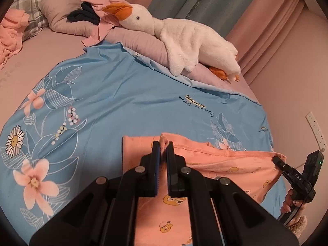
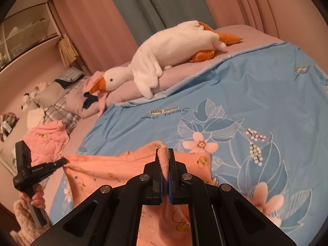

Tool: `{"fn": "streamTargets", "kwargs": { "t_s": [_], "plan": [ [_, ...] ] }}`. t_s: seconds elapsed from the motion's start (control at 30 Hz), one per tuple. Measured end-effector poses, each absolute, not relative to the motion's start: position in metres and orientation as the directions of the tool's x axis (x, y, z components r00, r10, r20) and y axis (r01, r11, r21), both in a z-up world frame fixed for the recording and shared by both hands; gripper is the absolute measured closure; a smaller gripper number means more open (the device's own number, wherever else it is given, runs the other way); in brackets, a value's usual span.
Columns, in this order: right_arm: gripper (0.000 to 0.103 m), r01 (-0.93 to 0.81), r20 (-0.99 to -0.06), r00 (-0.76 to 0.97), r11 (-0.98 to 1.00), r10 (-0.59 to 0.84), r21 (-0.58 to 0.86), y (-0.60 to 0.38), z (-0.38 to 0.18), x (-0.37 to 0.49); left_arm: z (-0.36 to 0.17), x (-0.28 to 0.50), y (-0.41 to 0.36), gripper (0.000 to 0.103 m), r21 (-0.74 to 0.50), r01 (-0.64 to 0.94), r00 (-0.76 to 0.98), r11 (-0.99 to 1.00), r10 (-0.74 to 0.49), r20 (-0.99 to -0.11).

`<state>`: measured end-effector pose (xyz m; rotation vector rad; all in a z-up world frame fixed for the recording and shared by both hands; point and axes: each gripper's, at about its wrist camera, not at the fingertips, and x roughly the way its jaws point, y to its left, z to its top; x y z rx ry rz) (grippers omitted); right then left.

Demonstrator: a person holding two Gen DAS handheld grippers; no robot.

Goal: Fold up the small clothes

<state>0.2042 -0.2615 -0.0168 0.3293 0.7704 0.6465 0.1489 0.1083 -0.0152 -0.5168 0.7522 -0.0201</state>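
The bed (image 1: 67, 47) carries everything here, and spread over most of it is a blue floral sheet (image 1: 127, 94), the landmark for what follows. Along the far edge of that sheet a white plush goose (image 1: 184, 41) lies on a mauve bolster. Off the sheet's far left corner, a pile of pink and dark clothes (image 1: 96, 12) rests on the pillows, and another pink heap (image 2: 45, 141) lies beside the sheet's left edge.

The task's thing, a peach garment (image 1: 215, 162) printed with small yellow ducks, is at the near edge of the sheet, held up by its top hem so the rest hangs and drapes toward the person. It looks light, thin and wholly limp: it will sag between any two holds, will not keep a crease unless laid flat and pressed, and is in no danger of breaking. The cotton-like surface seems unlikely to slip out of padded fingers.

The left claw (image 1: 163, 143) is clamped on a bunched fold of the hem near one corner; the right claw (image 2: 165, 153) is clamped likewise on the hem toward the other corner. Those outer hem points seem the right holds, since pulling them apart keeps the edge taut and the cloth square for laying down.
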Motion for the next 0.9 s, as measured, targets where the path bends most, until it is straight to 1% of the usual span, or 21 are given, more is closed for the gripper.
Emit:
{"fn": "streamTargets", "kwargs": {
  "t_s": [0.27, 0.4, 0.63, 0.83, 0.9],
  "plan": [
    [0.098, -0.414, -0.58, 0.512, 0.774, 0.634, 0.479, -0.241, -0.028, 0.237, -0.03, 0.181, 0.12, 0.098, -0.469, -0.2, 0.713, 0.86, -0.2, -0.672],
    [0.098, -0.398, -0.608, 0.486, 0.778, 0.628, 0.486, -0.234, -0.04, 0.255, -0.043, 0.199, 0.124, 0.098, -0.459, -0.228, 0.686, 0.859, -0.193, -0.701],
    [0.098, -0.347, -0.694, 0.413, 0.806, 0.59, 0.479, -0.218, -0.078, 0.286, -0.076, 0.229, 0.129, 0.098, -0.425, -0.275, 0.626, 0.862, -0.175, -0.76],
    [0.098, -0.292, -0.763, 0.372, 0.847, 0.529, 0.445, -0.213, -0.111, 0.304, -0.101, 0.251, 0.132, 0.097, -0.419, -0.304, 0.587, 0.856, -0.179, -0.79],
    [0.098, -0.278, -0.776, 0.374, 0.86, 0.508, 0.429, -0.214, -0.117, 0.306, -0.11, 0.255, 0.132, 0.095, -0.398, -0.325, 0.563, 0.858, -0.163, -0.81]
  ]
}}
